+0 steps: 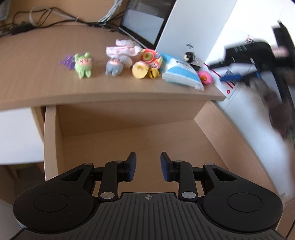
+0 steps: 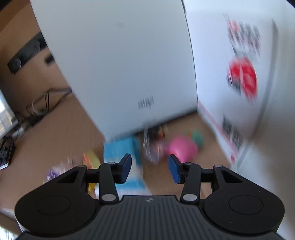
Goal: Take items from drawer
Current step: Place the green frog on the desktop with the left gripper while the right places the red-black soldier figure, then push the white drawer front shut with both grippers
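Note:
My left gripper (image 1: 148, 166) hovers over the pulled-out wooden drawer (image 1: 49, 138), jaws apart with nothing between them; only bare wood shows on the drawer floor in view. On the desk top (image 1: 36, 55) above it lie a green plush (image 1: 83, 64), a grey plush (image 1: 113, 67), a yellow toy (image 1: 141, 70), a blue-white packet (image 1: 181, 73) and a pink duck (image 1: 205, 77). My right gripper (image 2: 150, 168) is open and empty above the blurred blue-white packet (image 2: 119, 147), a dark keychain figure (image 2: 154, 147) and the pink duck (image 2: 182, 147). In the left wrist view the right gripper (image 1: 221, 71) is a blur.
A white box (image 2: 119, 64) stands close behind the items, with a second printed white box (image 2: 239, 83) to its right. A laptop (image 1: 143, 24) and cables (image 1: 46, 16) sit at the back of the desk. A pink-white cloth (image 1: 123, 49) lies behind the plush toys.

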A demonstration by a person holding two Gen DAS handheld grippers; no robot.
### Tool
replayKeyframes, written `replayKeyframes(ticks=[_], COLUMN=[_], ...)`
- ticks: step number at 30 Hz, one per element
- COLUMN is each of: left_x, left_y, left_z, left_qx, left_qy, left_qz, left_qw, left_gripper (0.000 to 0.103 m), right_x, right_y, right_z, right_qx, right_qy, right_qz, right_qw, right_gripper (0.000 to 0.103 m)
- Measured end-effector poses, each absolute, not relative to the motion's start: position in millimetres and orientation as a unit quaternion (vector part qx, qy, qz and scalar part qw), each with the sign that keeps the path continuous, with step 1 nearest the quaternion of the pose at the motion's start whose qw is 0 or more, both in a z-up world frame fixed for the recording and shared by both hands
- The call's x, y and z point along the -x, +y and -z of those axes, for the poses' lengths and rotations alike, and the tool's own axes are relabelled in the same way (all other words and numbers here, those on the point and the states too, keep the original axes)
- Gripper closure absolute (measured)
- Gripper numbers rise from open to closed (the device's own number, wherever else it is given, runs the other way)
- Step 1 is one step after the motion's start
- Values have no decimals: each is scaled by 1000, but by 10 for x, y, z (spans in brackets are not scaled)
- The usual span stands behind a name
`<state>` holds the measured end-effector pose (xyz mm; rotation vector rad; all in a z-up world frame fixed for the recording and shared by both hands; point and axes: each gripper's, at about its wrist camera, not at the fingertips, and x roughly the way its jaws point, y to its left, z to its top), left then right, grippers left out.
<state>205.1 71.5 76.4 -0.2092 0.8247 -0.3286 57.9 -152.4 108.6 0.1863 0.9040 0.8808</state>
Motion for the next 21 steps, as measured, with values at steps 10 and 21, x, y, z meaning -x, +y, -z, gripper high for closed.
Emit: replayKeyframes(ticks=[10, 21], left_x=[-1237, 314], left_y=[395, 192], left_z=[-946, -1251], left_qx=[71, 64], left_qy=[369, 297], left_qz=[131, 110], left_qw=[917, 946], left_gripper=[72, 72], right_x=[507, 1855], right_y=[-2182, -3432], right_z=[-790, -802], right_qx=[-5, -25], right_qy=[417, 310], right_qz=[-488, -564], right_qw=[767, 765], right_gripper=[50, 47])
